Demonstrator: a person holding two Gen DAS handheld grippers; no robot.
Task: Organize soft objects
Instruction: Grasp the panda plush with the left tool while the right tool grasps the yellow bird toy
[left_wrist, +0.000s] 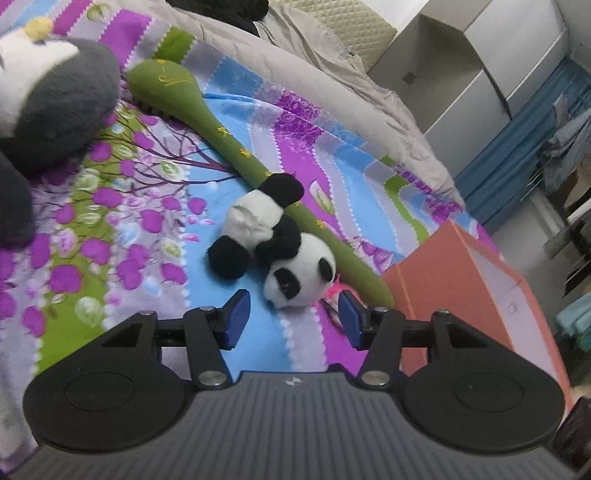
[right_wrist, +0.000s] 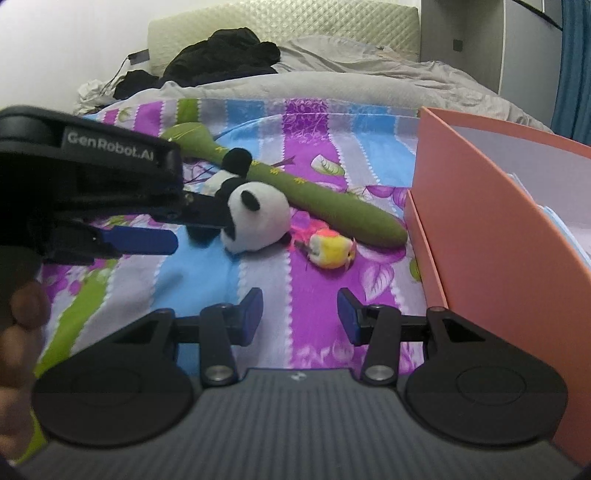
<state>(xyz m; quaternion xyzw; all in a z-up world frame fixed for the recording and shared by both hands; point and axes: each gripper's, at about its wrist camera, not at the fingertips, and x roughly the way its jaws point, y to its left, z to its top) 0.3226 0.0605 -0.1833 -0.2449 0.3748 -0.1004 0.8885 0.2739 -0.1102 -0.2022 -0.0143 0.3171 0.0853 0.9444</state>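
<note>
panda (left_wrist: 280, 240): small plush toy, black and white; I judge it light and very soft, so it will squash between the pads and will not break or slip much.
where to hold: the round white head is the thickest and nearest part; the body behind it is also good. The thin black legs would probably fold and slide out.
place of panda: it lies on the bed (left_wrist: 155, 206), on the flowered blanket, its back end against a long green plush (left_wrist: 207, 110), and its head points toward the camera in the left wrist view.
left hand-held gripper (left_wrist: 291, 317): open, nothing between the pads. The panda's head is just in front of the fingertips and a little between them, but the pads do not touch it.
right hand-held gripper (right_wrist: 301, 314): open and empty, over the bare blanket. The panda (right_wrist: 256, 218) is ahead and to its left, well apart.
yellow toy (right_wrist: 330, 249): small soft thing, pink and yellow, beside the panda's head, just in front of the right one; probably light also.
box (right_wrist: 480, 221): orange, open, on the bed at the right, near the toys; I think it is the place for them.
grey plush (left_wrist: 51, 96): large, at the far left, well apart.
</note>
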